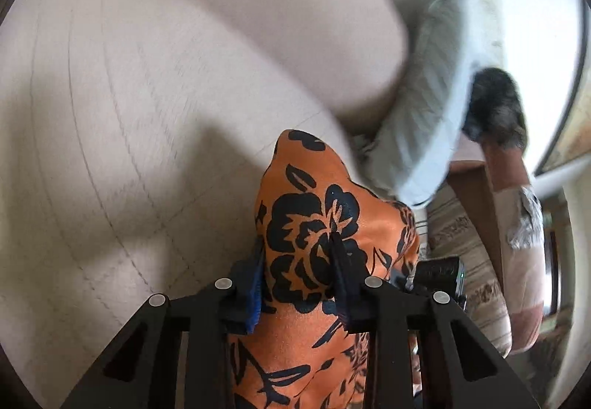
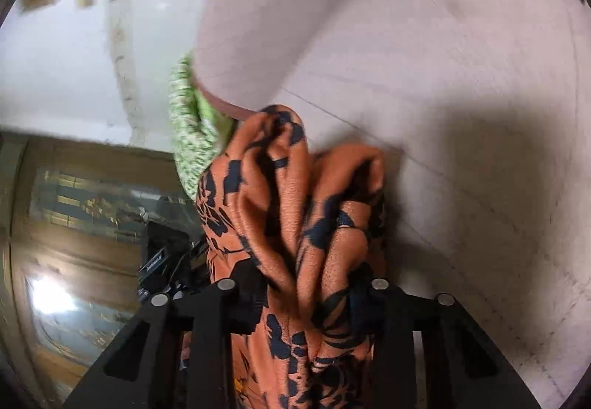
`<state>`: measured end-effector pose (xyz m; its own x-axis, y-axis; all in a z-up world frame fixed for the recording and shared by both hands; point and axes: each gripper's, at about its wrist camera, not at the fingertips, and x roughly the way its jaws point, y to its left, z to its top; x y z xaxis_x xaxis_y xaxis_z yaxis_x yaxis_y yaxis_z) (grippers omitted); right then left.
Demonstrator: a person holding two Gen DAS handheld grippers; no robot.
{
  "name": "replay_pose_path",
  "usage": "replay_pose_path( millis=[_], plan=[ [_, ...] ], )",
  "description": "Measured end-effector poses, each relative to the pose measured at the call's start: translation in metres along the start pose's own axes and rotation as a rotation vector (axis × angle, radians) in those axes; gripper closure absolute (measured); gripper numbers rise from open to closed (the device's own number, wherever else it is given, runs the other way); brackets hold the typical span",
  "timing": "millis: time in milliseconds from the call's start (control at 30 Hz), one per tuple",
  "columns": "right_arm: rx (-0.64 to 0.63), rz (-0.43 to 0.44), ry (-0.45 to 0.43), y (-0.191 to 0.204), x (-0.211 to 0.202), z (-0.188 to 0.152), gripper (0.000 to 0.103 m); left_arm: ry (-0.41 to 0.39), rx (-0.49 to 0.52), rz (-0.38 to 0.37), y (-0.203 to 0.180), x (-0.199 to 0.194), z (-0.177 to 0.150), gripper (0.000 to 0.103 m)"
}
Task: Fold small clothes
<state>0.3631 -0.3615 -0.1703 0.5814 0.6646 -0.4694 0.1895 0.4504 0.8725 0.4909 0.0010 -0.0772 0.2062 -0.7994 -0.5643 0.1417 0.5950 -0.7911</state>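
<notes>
Left hand-held gripper (image 1: 299, 279) and right hand-held gripper (image 2: 306, 298), orange floral garment (image 1: 314, 224) between pads.

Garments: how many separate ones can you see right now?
2. An orange floral cloth bunched between both grippers' fingers, left gripper and right gripper. A green-and-white knit lies beyond it at the table edge. More may be hidden.

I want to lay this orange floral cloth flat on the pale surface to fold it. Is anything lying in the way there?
Partly. Both claws, left and right, grip the orange floral cloth. The pale surface directly ahead looks bare, but a green-and-white knit garment lies heaped at its edge beside the cloth, so keep clear of that side.
</notes>
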Motion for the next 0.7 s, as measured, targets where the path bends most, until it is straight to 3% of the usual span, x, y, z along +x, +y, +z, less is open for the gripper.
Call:
replay_pose_path(
  millis=[67, 100, 133, 233, 333, 467, 567, 633, 700],
  plan=[
    [-0.036, -0.023, -0.008, 0.006, 0.009, 0.005, 0.064, -0.021, -0.033, 0.019, 0.012, 0.002, -0.001, 0.067],
    [-0.025, -0.060, 0.005, 0.003, 0.016, 0.004, 0.054, -0.017, -0.052, 0.086, 0.023, 0.007, -0.002, 0.067],
    [-0.003, -0.096, 0.030, -0.003, 0.020, 0.002, 0.052, -0.010, -0.067, 0.159, 0.031, 0.012, -0.004, 0.061],
    [0.056, -0.063, 0.088, -0.008, 0.020, -0.005, 0.049, -0.022, -0.088, 0.125, 0.032, 0.000, -0.018, 0.056],
    [0.014, -0.148, 0.086, 0.010, 0.006, -0.009, 0.032, -0.042, -0.003, 0.197, 0.011, -0.031, -0.041, 0.048],
    [0.029, -0.216, 0.126, 0.012, -0.002, -0.040, 0.032, 0.017, 0.030, 0.229, -0.018, -0.056, -0.087, 0.043],
    [0.093, -0.252, 0.138, 0.000, -0.015, -0.071, 0.041, 0.029, 0.039, 0.260, -0.023, -0.070, -0.123, 0.043],
    [0.117, -0.220, 0.128, -0.002, -0.023, -0.090, 0.062, 0.014, 0.043, 0.269, -0.018, -0.075, -0.135, 0.043],
    [0.129, -0.211, 0.104, -0.008, -0.034, -0.106, 0.074, 0.041, 0.008, 0.251, -0.009, -0.074, -0.147, 0.045]
  ],
)
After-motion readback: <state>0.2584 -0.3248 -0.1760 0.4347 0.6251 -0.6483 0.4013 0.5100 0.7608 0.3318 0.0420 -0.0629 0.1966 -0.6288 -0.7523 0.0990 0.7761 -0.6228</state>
